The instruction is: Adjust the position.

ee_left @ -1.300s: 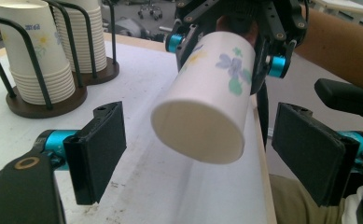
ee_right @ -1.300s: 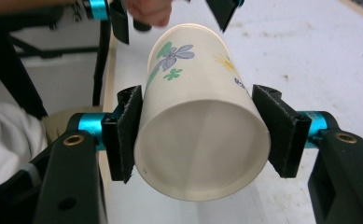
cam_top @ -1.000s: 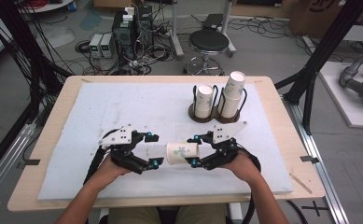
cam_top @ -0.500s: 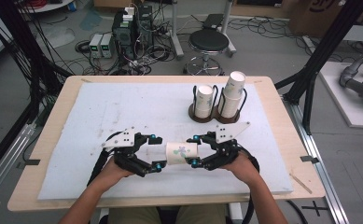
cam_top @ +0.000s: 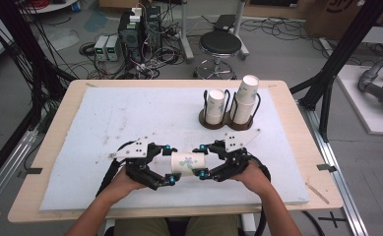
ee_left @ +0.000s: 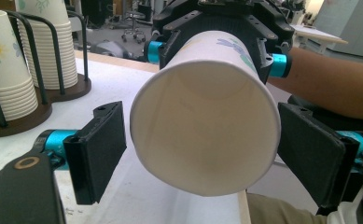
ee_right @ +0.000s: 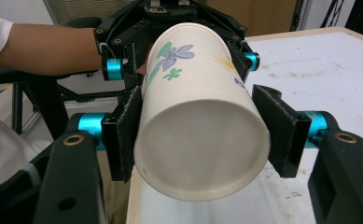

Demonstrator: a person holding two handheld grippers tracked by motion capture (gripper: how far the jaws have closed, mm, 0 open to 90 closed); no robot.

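The paper cup point(cam_top: 188, 163) lies on its side in the air, just above the bench point(cam_top: 105, 113), bridging the gap between the two claws. Its long axis runs straight from one claw to the other, along the line each claw points.

The right claw point(cam_top: 200, 160) is clamped on the cup's base end. In the right gripper view the recessed bottom faces that claw's camera, with a black pad point(ee_right: 125, 135) pressed against the wall on one side and the other hard by it. From this claw the cup reaches straight ahead, mouth away.

The left claw point(cam_top: 168, 164) stands apart around the mouth end. In the left gripper view the open rim faces the camera, with the pads point(ee_left: 100, 149) flanking it. One sits just beside the rim and the other leaves a visible gap. Its jaws have just been closing a little with the rim between them, but they do not yet press on it.

My reading is that this is a hand-over or a pulling-apart of nested cups. Either way the coming move turns on the left claw, which already straddles the rim, with the cup dead ahead of it. It need only close squarely across the rim without crushing the thin wall. The rack of stacked cups point(cam_top: 228, 105) stands well beyond the right claw, on the far side
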